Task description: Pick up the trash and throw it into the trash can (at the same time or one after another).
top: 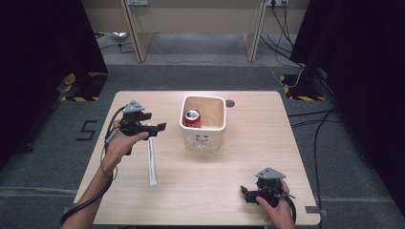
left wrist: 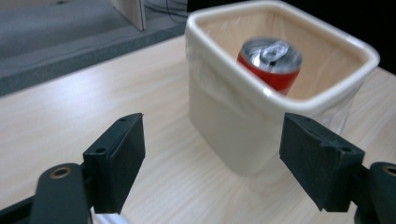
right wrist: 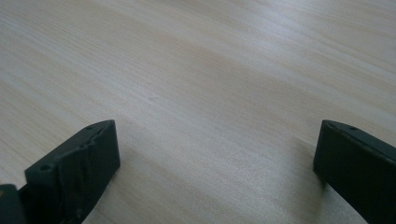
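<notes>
High view shows the left gripper held above the table, jaws wide apart and empty, right over the upper end of a white tube lying flat beside the cream bin. A red can already stands inside that bin, so the tube looks like the next piece to collect. Low at the near edge, the right gripper waits, likewise spread with nothing between its pads, probably parked clear of the work

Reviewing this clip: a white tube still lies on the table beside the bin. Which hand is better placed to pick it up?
Probably the left. The left gripper hovers open just over the tube, while the right gripper sits at the near right corner.
</notes>
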